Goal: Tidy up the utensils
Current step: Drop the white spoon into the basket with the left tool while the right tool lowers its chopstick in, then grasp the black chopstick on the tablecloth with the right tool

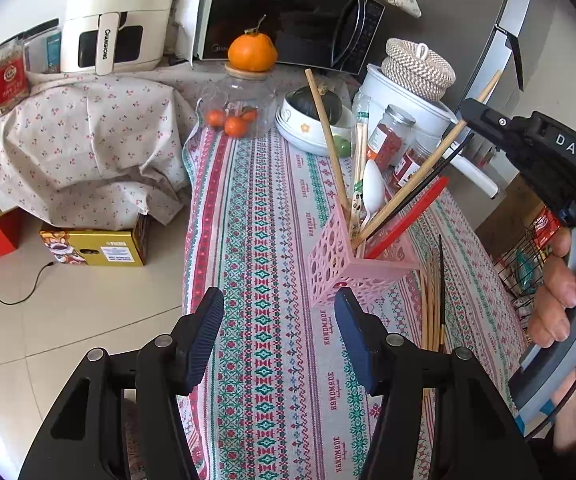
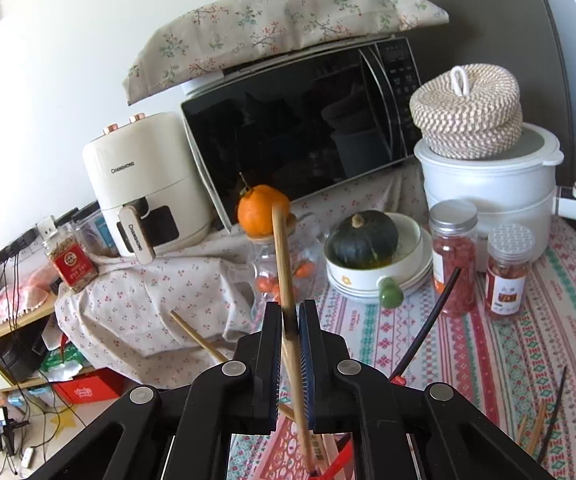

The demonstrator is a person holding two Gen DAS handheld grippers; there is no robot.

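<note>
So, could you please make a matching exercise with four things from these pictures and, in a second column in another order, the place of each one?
Things:
1. large orange
2. dark green squash
3. woven basket
4. wooden chopstick

Places:
A. in the white bowl
B. between the fingers of the right gripper
C. on the lid of the glass jar
D. on top of the white pot

Pairs: 1-C, 2-A, 3-D, 4-B
</note>
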